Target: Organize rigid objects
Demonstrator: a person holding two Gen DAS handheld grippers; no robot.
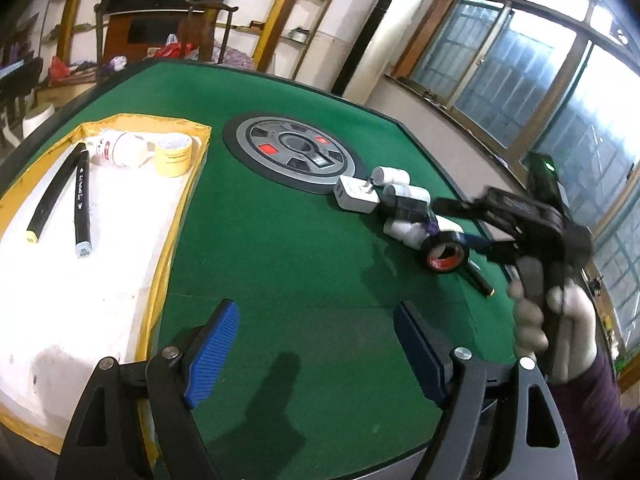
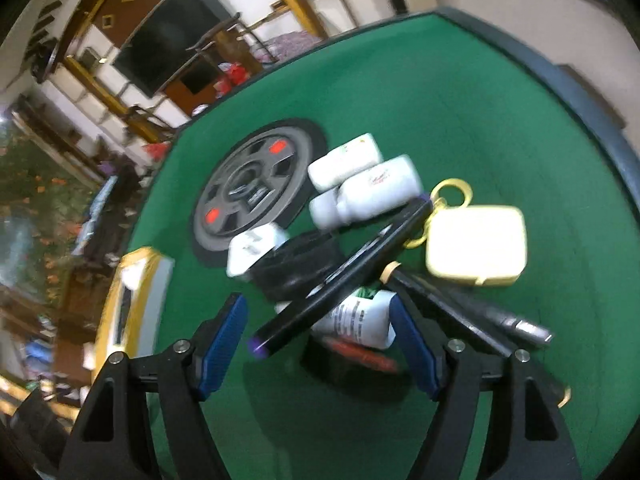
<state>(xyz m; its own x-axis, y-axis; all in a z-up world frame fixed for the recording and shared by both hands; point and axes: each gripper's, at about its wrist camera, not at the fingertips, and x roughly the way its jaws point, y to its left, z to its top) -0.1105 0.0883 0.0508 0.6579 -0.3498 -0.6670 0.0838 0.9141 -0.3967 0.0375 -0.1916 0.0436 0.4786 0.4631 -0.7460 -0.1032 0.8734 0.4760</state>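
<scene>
1. The left gripper (image 1: pixel 316 344) hangs released over the bare green surface (image 1: pixel 288 248), its blue pads wide apart with nothing between them.
2. To its left lies a white tray (image 1: pixel 100 280) with a yellow rim, holding two black markers (image 1: pixel 80 196), a white bottle (image 1: pixel 120 148) and a roll of yellow tape (image 1: pixel 174 154) at the far end.
3. The right gripper (image 2: pixel 320 344) is also released, its pads spread above a pile of things on the surface.
4. A black marker with a purple tip (image 2: pixel 340 276) lies slantwise just ahead of the right gripper, its purple end between the pads but touching neither.
5. Beneath it sit a white tube with green print (image 2: pixel 356 316) and a roll of black tape (image 2: pixel 296 264).
6. Farther off are two white bottles (image 2: pixel 360 184), a white plug (image 2: pixel 250 250) and a pale yellow case (image 2: pixel 476 244) with a ring.
7. A round grey disc (image 2: pixel 252 188) is set into the surface beyond the pile.
</scene>
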